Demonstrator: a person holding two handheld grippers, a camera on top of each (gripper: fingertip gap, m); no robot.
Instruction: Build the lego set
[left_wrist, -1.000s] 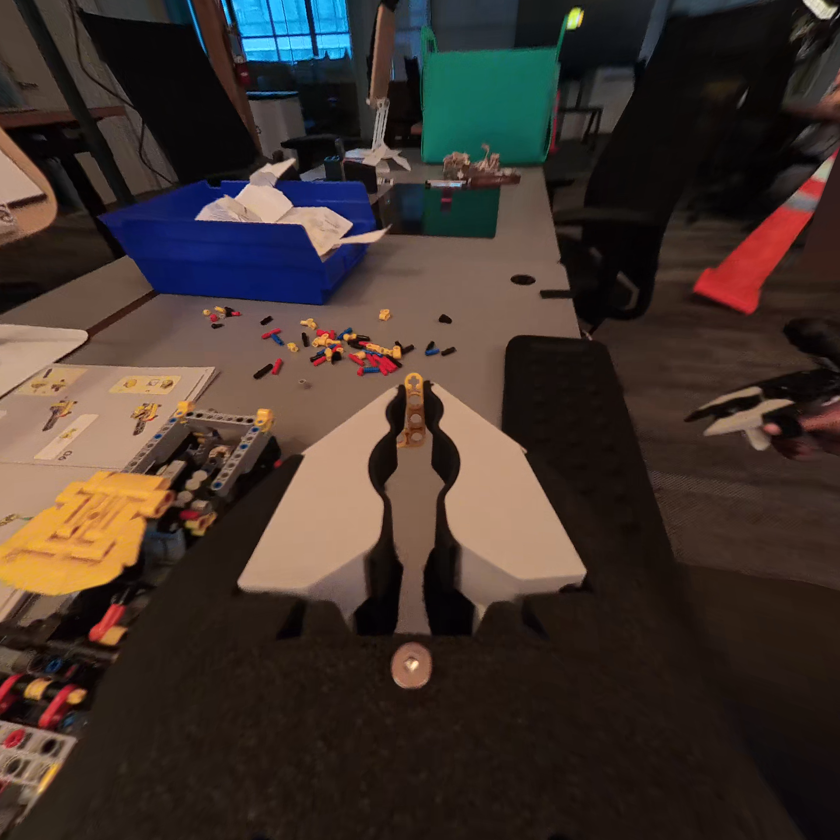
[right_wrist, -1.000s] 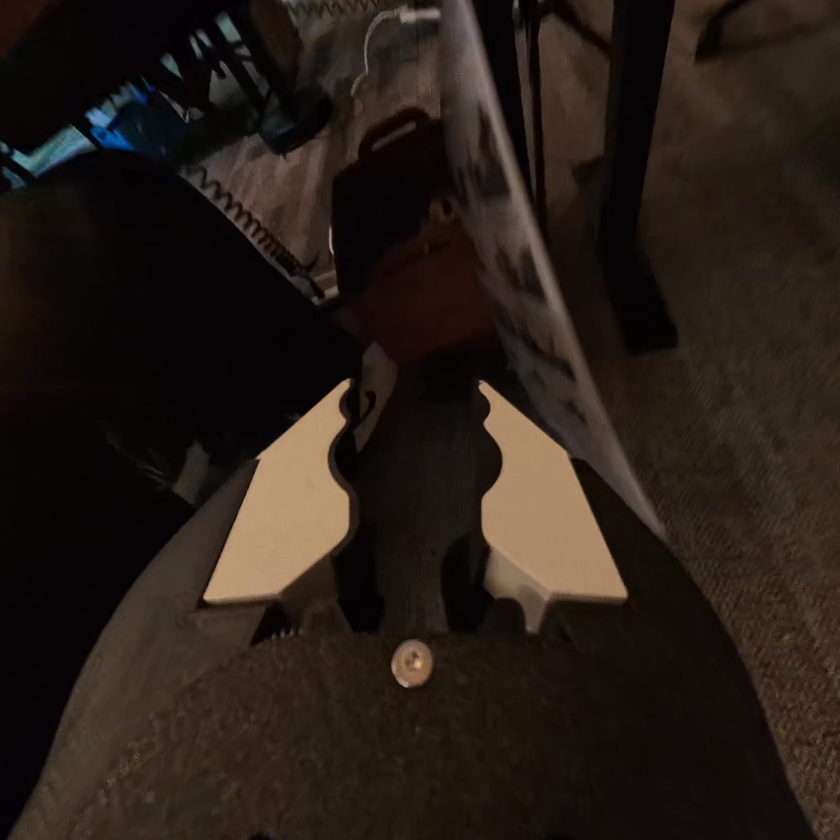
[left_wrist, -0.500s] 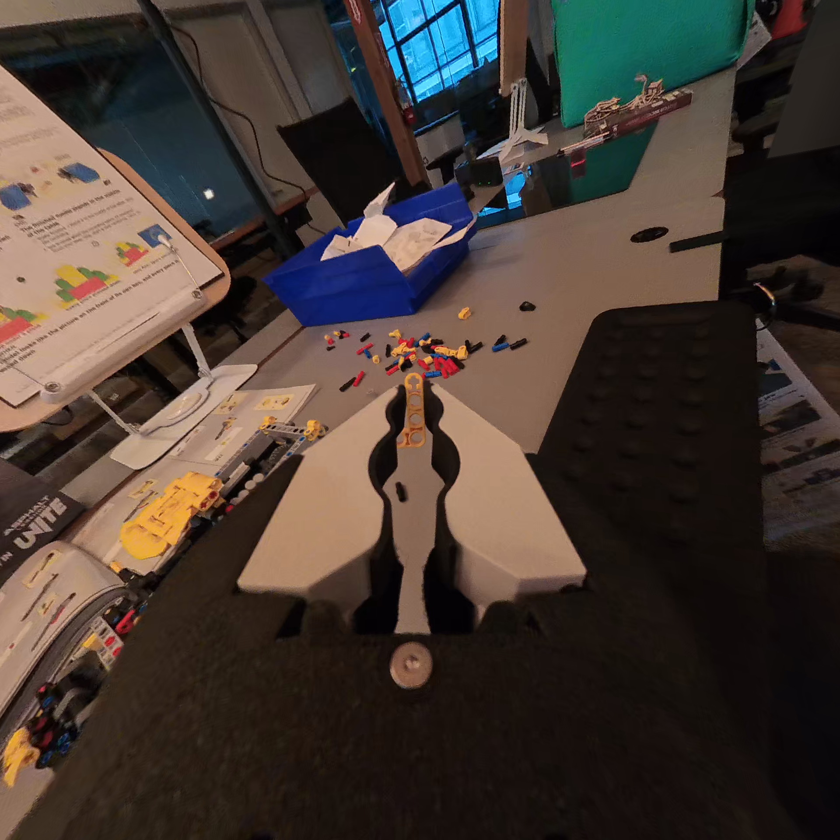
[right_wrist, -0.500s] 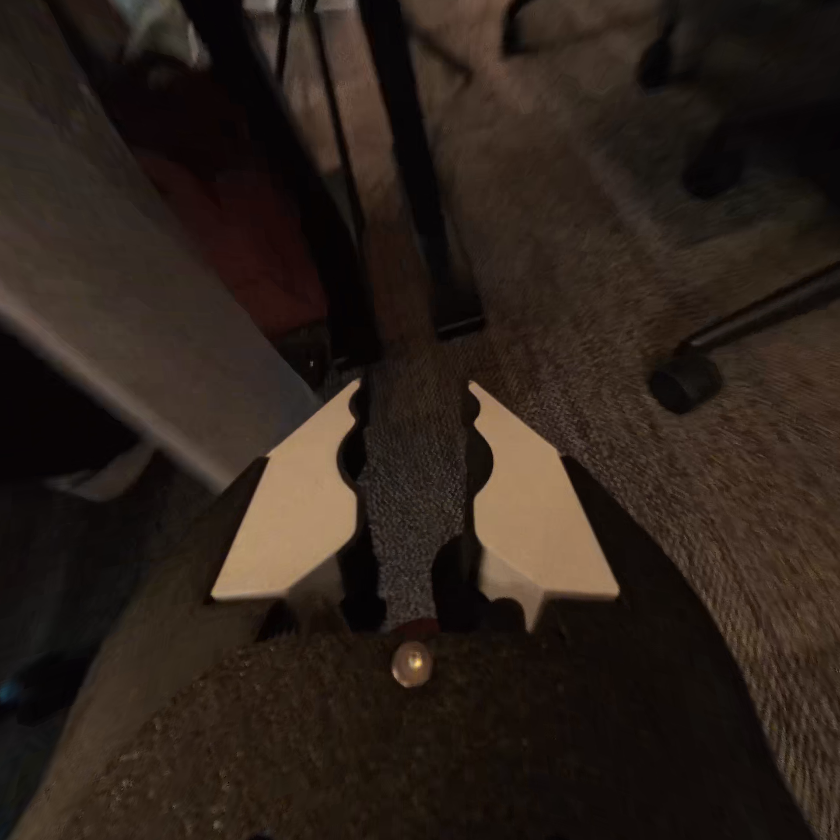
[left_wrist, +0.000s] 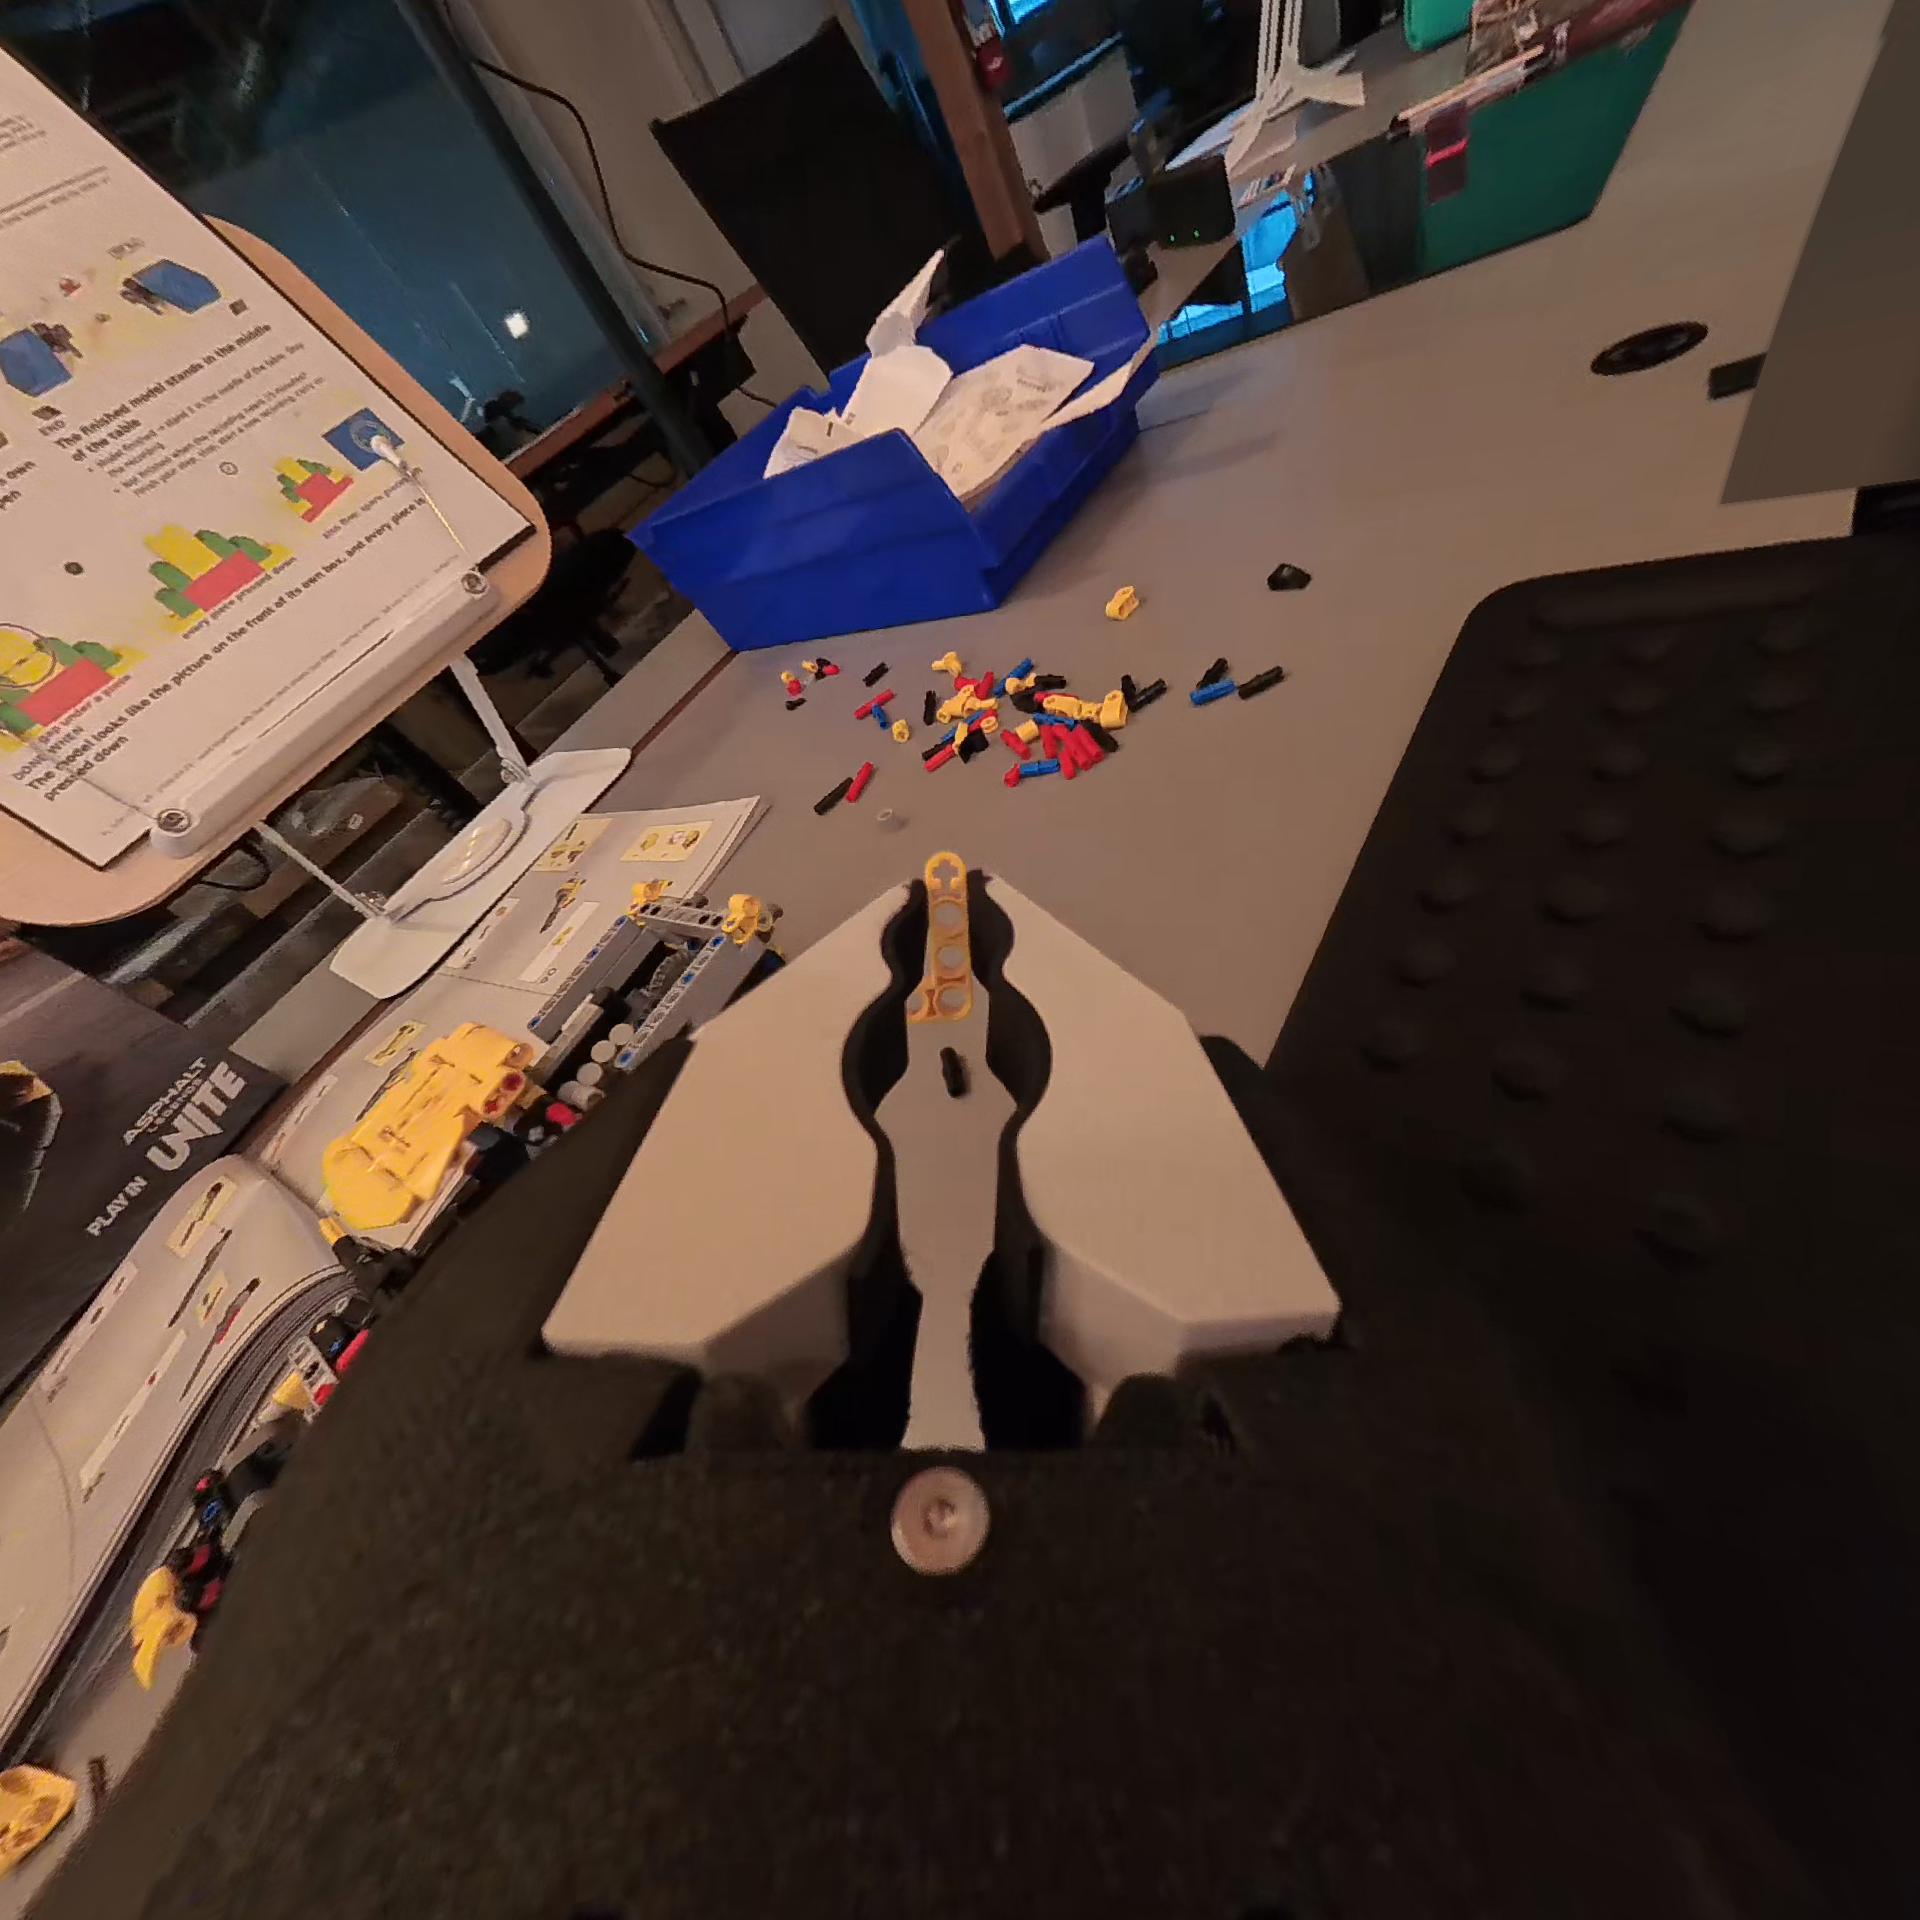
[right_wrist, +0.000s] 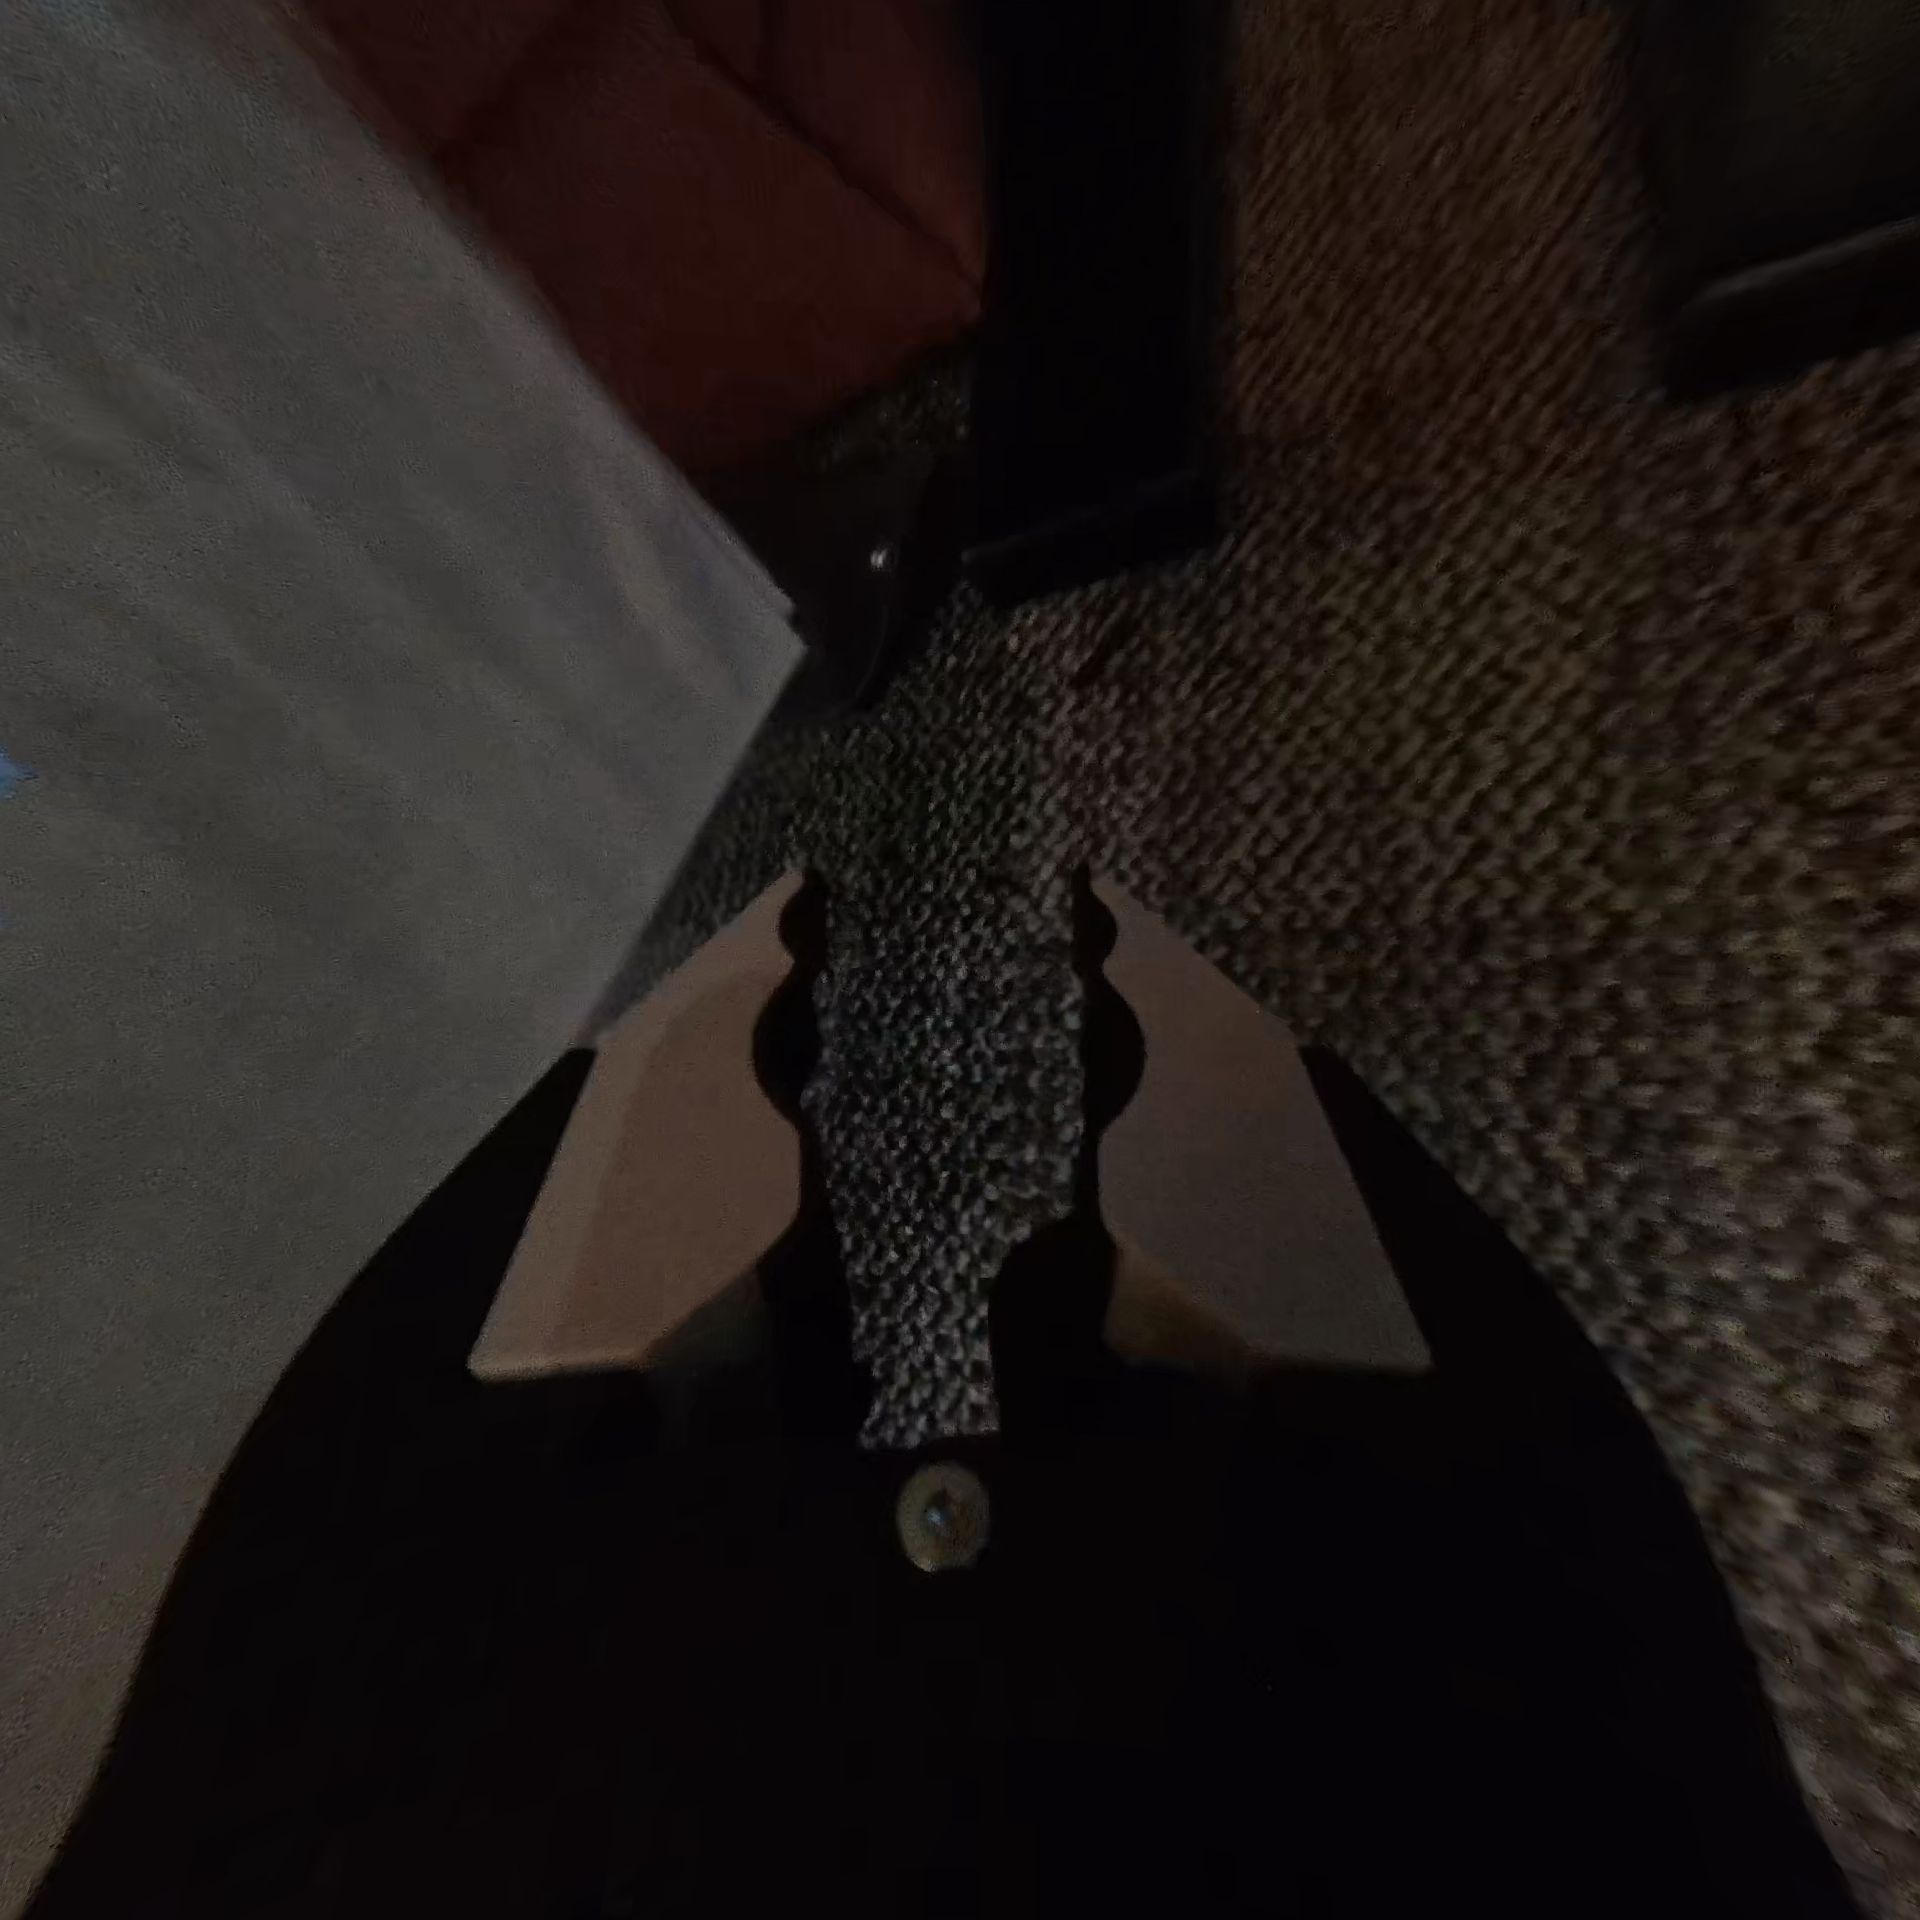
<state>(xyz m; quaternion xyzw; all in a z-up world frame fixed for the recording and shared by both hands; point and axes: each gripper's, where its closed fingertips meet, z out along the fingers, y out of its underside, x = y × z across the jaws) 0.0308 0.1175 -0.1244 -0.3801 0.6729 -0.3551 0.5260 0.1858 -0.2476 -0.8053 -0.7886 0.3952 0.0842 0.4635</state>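
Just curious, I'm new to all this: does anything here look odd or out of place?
Yes. The right gripper is off the table, open over the carpet and holding nothing. The left gripper pinches a yellow beam over the table.

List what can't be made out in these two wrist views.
- Left wrist view: yellow car model, partly hidden behind the left hand-held gripper; loose pin pile, too small to tell types.
- Right wrist view: right hand-held gripper over carpet; dark, blurred, table out of frame.

Blue bin (left_wrist: 894, 530), carpet (right_wrist: 1455, 831)
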